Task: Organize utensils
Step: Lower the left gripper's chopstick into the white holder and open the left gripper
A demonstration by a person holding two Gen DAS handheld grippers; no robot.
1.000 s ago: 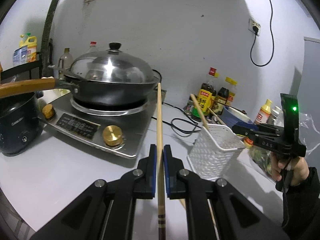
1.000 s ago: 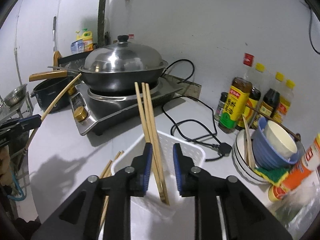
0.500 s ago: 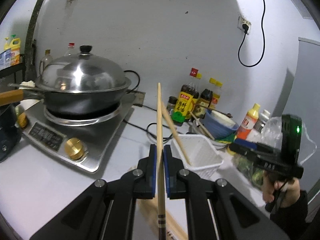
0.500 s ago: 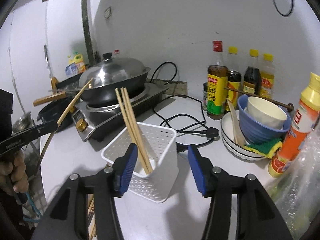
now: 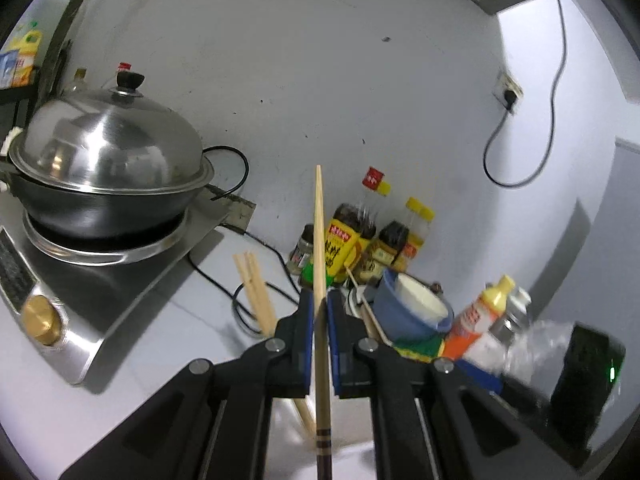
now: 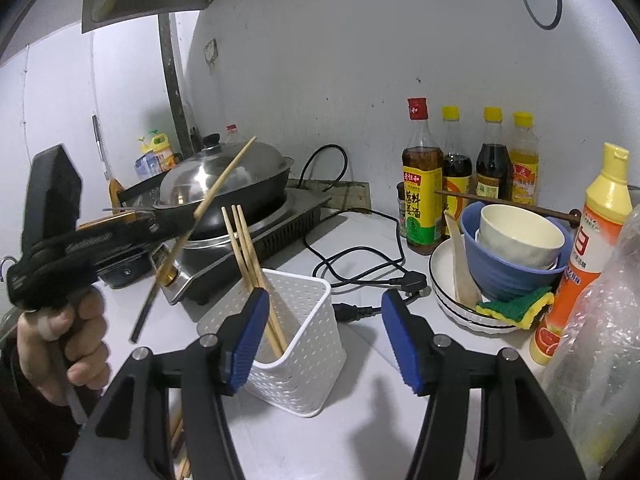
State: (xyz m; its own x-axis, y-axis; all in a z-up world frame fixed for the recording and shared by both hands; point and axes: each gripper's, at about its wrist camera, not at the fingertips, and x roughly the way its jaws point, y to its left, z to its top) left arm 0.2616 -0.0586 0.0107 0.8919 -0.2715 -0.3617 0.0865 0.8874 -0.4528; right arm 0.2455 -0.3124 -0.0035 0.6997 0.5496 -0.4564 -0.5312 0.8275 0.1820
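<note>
One chopstick [image 5: 319,240] clenched in left gripper [image 5: 319,312], long axis toward 12 o'clock, above white basket [image 6: 308,320]. Right gripper [image 6: 324,336] released, empty, straddling basket holding three chopsticks [image 6: 248,256]. Left nearer.

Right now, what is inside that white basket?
Three wooden chopsticks lean in the white basket, tips sticking up. Its bottom is hidden by the perforated wall and the right gripper's fingers.

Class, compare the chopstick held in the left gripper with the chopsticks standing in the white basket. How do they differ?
The held chopstick is single, clamped in the left gripper and up in the air; the basket chopsticks are several, loose, leaning inside the white basket. The held one shows a dark banded end; theirs are hidden. All are pale wood.
</note>
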